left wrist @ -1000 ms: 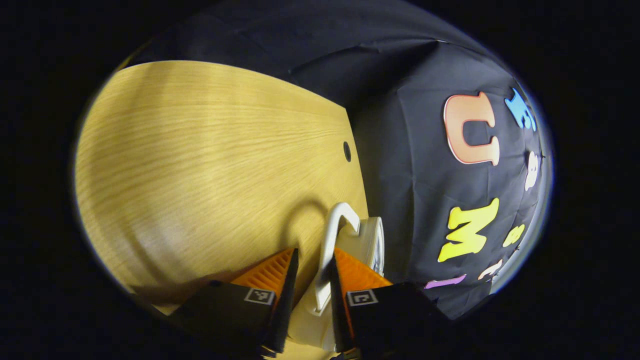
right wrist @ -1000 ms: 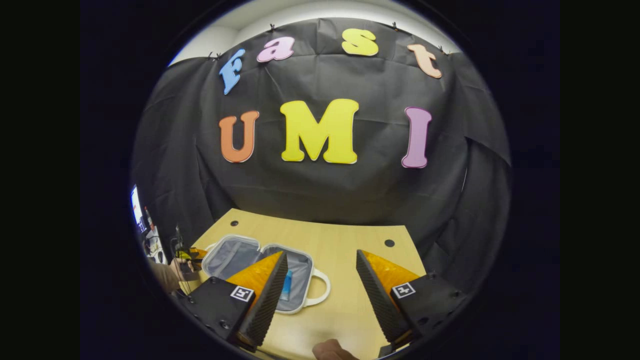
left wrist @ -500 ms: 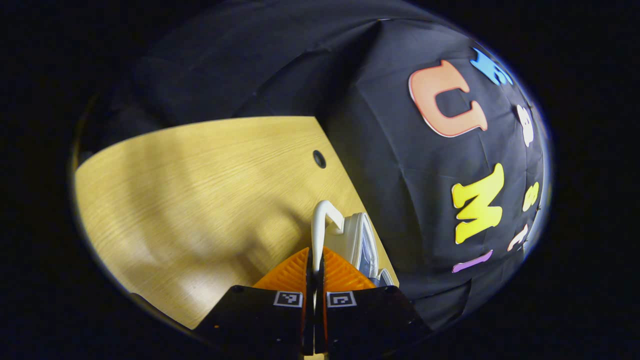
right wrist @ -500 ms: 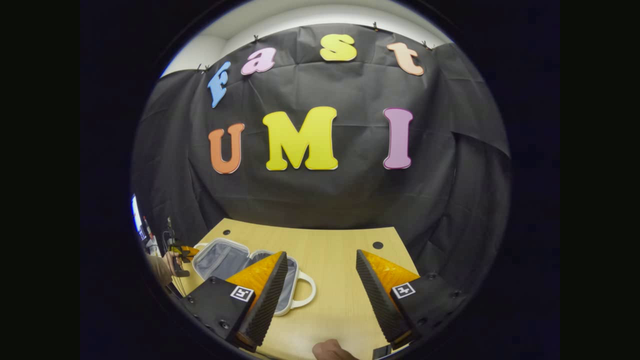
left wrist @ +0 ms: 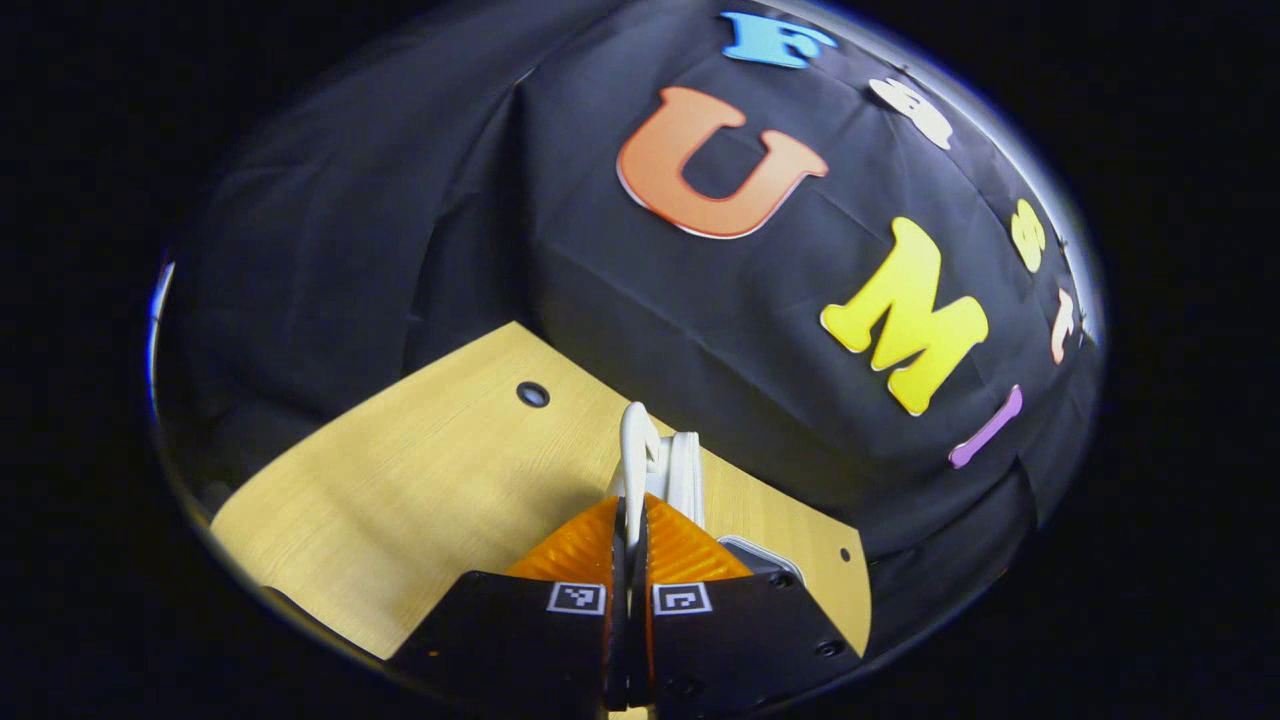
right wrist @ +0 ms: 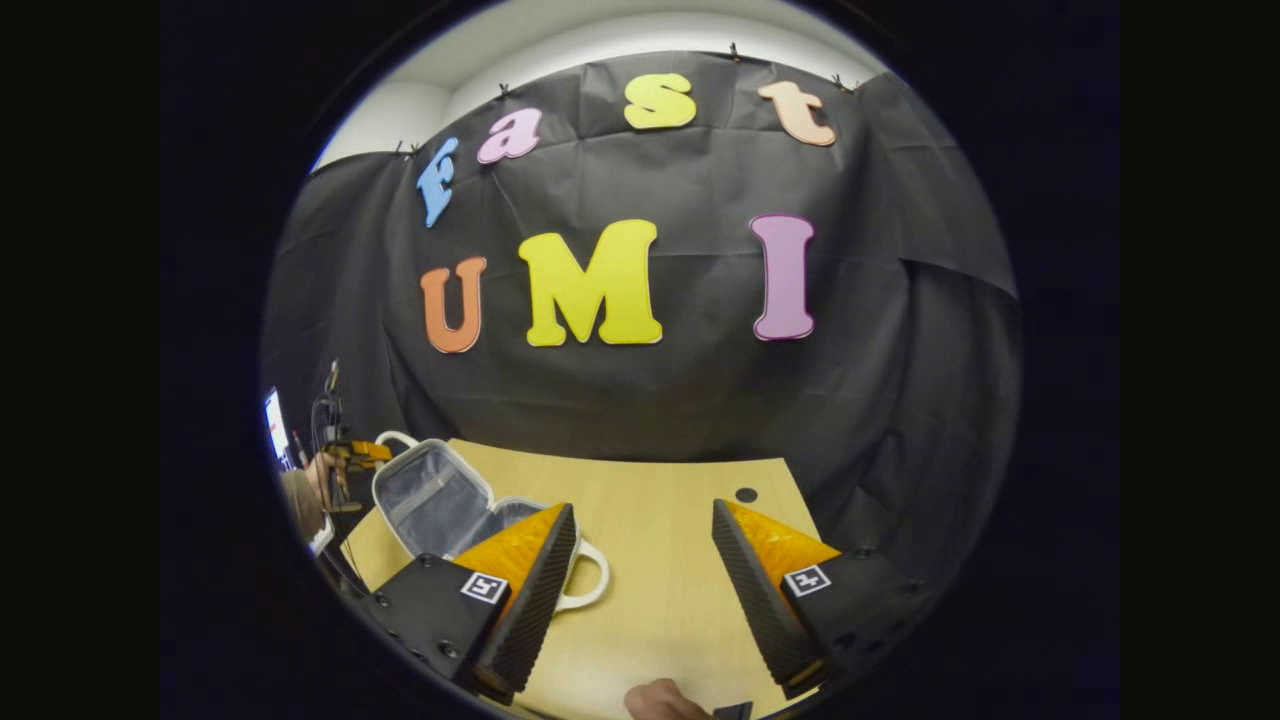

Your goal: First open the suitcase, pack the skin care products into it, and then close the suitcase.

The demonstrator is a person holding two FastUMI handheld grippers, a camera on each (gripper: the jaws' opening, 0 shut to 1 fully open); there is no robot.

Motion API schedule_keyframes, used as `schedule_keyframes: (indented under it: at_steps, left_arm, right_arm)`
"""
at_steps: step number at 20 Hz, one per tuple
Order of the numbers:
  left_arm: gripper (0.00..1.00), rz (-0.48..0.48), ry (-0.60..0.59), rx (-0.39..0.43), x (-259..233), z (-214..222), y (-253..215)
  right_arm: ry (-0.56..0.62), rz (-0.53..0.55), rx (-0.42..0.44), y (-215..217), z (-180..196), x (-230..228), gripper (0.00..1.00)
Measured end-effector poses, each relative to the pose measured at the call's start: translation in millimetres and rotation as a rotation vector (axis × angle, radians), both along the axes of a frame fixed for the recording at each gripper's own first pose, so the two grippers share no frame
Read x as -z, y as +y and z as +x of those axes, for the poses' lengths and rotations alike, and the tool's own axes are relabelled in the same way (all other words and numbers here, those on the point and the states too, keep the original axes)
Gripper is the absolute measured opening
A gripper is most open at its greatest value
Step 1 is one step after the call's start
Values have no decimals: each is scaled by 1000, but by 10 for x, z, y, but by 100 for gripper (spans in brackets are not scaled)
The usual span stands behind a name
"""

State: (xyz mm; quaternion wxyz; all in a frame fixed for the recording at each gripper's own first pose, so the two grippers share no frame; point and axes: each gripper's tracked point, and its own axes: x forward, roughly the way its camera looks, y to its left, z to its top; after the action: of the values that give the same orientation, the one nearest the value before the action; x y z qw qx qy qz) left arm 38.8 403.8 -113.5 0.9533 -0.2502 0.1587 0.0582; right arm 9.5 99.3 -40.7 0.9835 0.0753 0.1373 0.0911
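My left gripper (left wrist: 630, 508) is shut on the white handle (left wrist: 634, 445) of the suitcase lid, and the lid's white rim (left wrist: 686, 470) stands edge-on just beyond it. In the right gripper view the white suitcase (right wrist: 432, 492) sits at the table's left with its grey-lined lid raised and tilted. The left gripper (right wrist: 352, 452) and the hand (right wrist: 308, 482) holding it are at the lid's top handle. The lower half's handle (right wrist: 592, 580) points toward the table's middle. My right gripper (right wrist: 645, 520) hangs open above the table, holding nothing. Its finger hides most of the lower half's inside.
The light wooden table (right wrist: 665, 570) has a small round hole (right wrist: 746, 495) near its back right corner and another hole (left wrist: 532, 394) in the left gripper view. Black cloth walls stand close behind. A fingertip (right wrist: 660, 702) shows at the bottom edge.
My left gripper closed on the lid handle and swung the lid up from lying flat to a raised tilt. The right gripper stayed open and barely moved.
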Motion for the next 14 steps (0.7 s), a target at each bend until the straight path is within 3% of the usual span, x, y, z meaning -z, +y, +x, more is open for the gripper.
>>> schedule_keyframes:
  at_steps: [6, 7, 8, 14]
  left_arm:
    - [3, 333, -43, 76, -461, -23, -942]
    - [3, 388, -39, 81, -498, -2, -1084]
    - [3, 415, -38, 71, -502, 5, -1222]
    - [3, 524, -20, 117, -438, -31, -2082]
  right_arm:
    - [-59, -36, -72, -263, -69, -130, 81]
    - [-58, -37, -85, -293, -83, -107, 77]
    - [-57, -38, -92, -347, -102, -96, 81]
    - [-39, -8, -97, -634, -191, -26, 81]
